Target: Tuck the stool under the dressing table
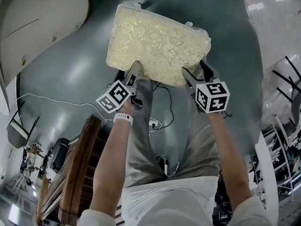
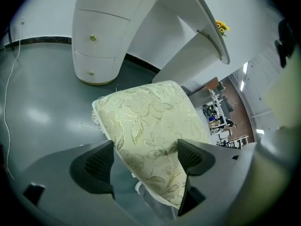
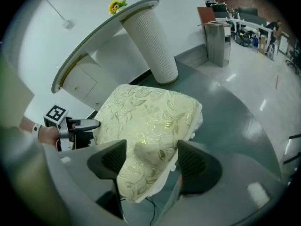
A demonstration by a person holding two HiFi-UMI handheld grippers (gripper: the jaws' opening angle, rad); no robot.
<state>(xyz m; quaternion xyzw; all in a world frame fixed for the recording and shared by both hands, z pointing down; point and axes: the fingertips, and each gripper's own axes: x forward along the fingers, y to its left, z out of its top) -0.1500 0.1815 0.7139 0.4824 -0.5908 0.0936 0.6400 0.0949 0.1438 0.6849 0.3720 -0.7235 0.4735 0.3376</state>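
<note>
The stool, topped with a cream cushion (image 1: 157, 44) in gold floral brocade, stands on the grey floor just in front of me. The white dressing table (image 1: 42, 18) is at the upper left; its drawer pedestal (image 2: 103, 36) and fluted pedestal (image 3: 153, 41) rise behind the stool. My left gripper (image 1: 131, 76) is open at the cushion's near left corner, and that corner (image 2: 150, 126) lies between the jaws without being pinched. At the near right corner my right gripper (image 1: 197, 72) is open too, with the cushion (image 3: 146, 121) edge between its spread jaws. Both point steeply down.
A thin white cable (image 1: 51, 99) runs across the floor at the left, and a power strip (image 1: 154, 124) lies near my legs. A wooden piece of furniture (image 1: 75, 173) stands at the lower left, with metal racks (image 1: 287, 140) at the right. Yellow flowers (image 3: 115, 6) sit on the tabletop.
</note>
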